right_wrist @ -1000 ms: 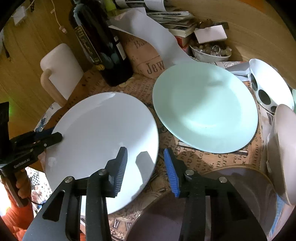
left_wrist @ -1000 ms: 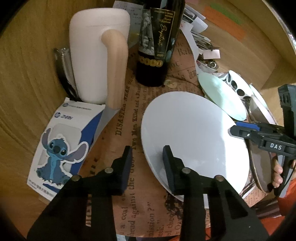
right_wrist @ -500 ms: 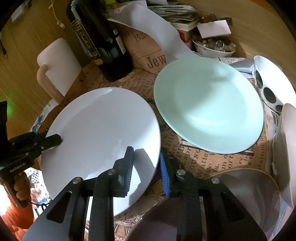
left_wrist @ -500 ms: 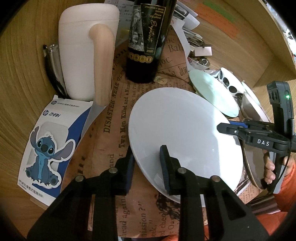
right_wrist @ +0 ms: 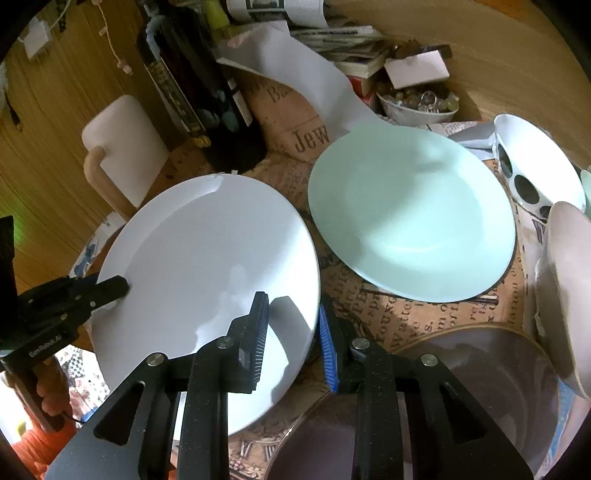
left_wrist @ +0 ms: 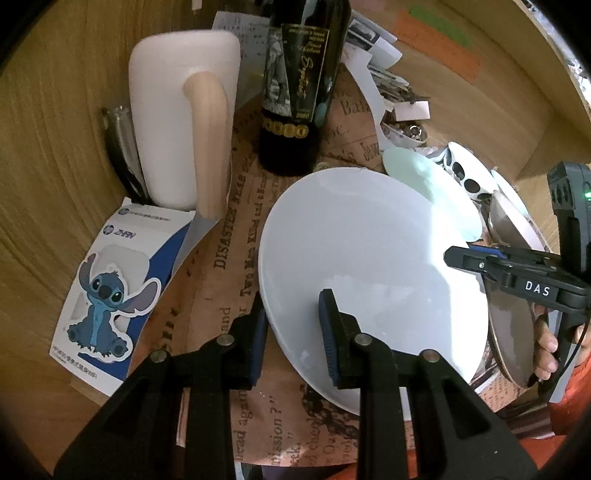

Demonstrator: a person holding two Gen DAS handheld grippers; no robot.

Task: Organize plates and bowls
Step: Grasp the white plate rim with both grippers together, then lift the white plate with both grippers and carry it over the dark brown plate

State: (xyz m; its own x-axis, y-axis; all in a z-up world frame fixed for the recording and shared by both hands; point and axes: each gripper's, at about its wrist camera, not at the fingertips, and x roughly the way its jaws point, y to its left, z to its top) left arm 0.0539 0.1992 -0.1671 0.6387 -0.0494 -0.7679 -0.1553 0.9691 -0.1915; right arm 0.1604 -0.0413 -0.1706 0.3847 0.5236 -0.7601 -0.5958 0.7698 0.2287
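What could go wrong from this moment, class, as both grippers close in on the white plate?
1. The white plate is tilted, with each gripper's fingers straddling only its rim, on opposite edges; uneven pulls could make it slip.
2. The mint plate lies just beside it; a swing may knock it.
3. The wine bottle stands behind; a push might topple it.

Ahead of the jaws, dark wine bottle [left_wrist: 301, 85] upright on newsprint paper [left_wrist: 236, 229]. Left of it, white jug [left_wrist: 181, 110]. Further left and nearer, Stitch card [left_wrist: 110, 291]. Beyond, papers [right_wrist: 325, 33].
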